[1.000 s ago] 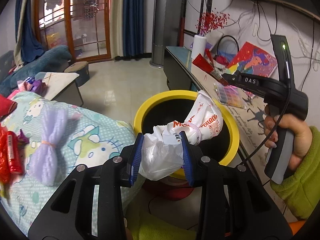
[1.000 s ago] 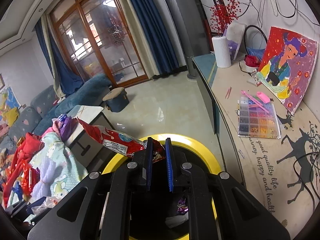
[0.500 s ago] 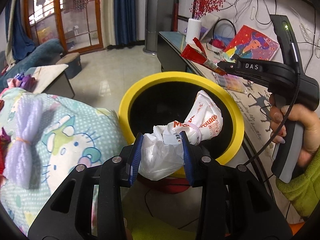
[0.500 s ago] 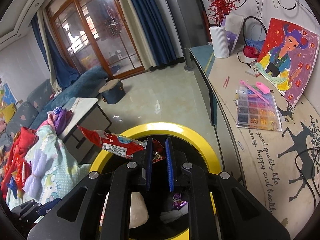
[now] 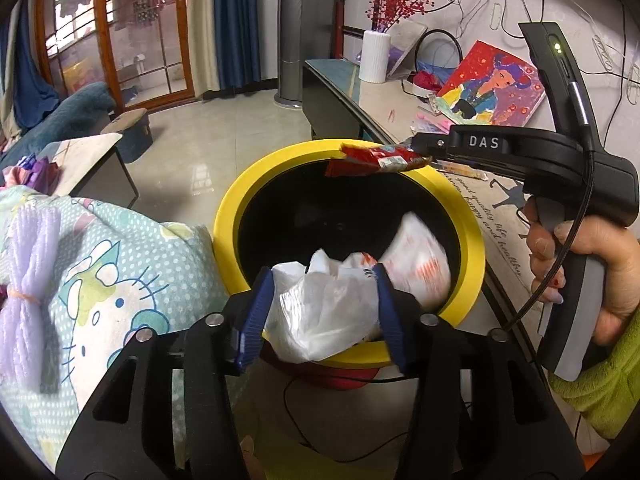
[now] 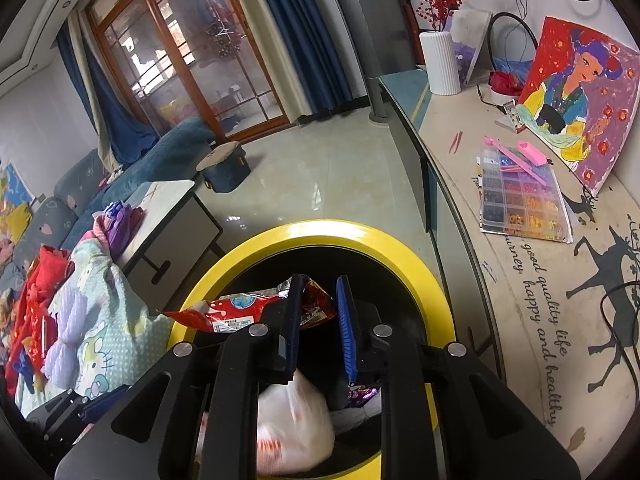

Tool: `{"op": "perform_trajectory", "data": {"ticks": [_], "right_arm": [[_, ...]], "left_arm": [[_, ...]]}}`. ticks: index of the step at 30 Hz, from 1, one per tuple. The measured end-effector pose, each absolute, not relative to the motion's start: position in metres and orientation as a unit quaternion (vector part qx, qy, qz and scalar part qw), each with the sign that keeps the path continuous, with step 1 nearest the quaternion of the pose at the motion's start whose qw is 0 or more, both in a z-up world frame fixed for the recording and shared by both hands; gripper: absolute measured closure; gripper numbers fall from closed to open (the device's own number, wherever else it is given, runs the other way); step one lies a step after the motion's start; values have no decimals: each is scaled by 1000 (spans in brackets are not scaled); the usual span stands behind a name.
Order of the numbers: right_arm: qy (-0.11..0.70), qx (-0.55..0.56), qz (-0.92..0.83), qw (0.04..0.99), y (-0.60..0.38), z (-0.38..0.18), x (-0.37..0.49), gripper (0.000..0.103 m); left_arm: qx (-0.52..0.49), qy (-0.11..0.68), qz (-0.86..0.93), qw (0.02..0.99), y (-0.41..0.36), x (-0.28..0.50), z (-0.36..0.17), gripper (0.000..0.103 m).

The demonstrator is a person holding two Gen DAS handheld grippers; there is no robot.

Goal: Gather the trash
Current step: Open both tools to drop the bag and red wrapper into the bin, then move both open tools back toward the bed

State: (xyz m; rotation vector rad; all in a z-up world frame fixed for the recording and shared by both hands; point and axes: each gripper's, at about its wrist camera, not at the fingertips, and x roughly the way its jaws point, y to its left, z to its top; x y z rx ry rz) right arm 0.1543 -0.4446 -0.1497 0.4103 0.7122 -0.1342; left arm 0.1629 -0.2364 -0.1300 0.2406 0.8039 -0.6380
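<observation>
A yellow-rimmed black trash bin (image 5: 228,216) (image 6: 400,252) stands below both grippers. My left gripper (image 5: 324,312) has opened over the bin's near rim; the white plastic bag (image 5: 320,312) still lies between its fingers, blurred and slipping inward. It shows blurred inside the bin in the right wrist view (image 6: 292,428). My right gripper (image 6: 318,320) (image 5: 424,152) is over the bin with its jaws parted; the red snack wrapper (image 6: 236,314) (image 5: 376,160) hangs against the left finger.
A Hello Kitty blanket (image 5: 120,280) with a purple yarn bundle (image 5: 28,276) lies left of the bin. A counter (image 6: 560,280) with a bead box (image 6: 520,200), a painting and a white vase runs along the right. A low table and stool stand on the tiled floor behind.
Both grippers moved over the bin and their jaws opened. The white bag is sliding down into the bin. The red wrapper has come loose in the right jaws.
</observation>
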Motion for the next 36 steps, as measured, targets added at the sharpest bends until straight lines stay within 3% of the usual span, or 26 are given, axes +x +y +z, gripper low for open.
{"op": "perform_trajectory", "data": {"ticks": [13, 25, 36], "right_arm": [[338, 207, -68, 916, -447, -143, 151, 64], [308, 213, -52, 926, -433, -113, 143, 43], [298, 197, -19, 934, -403, -93, 139, 40]], "left_arm": [[79, 377, -295, 874, -220, 164, -116, 15], [47, 345, -266, 899, -191, 160, -90, 11], [20, 316, -232, 920, -158, 153, -69, 11]]}}
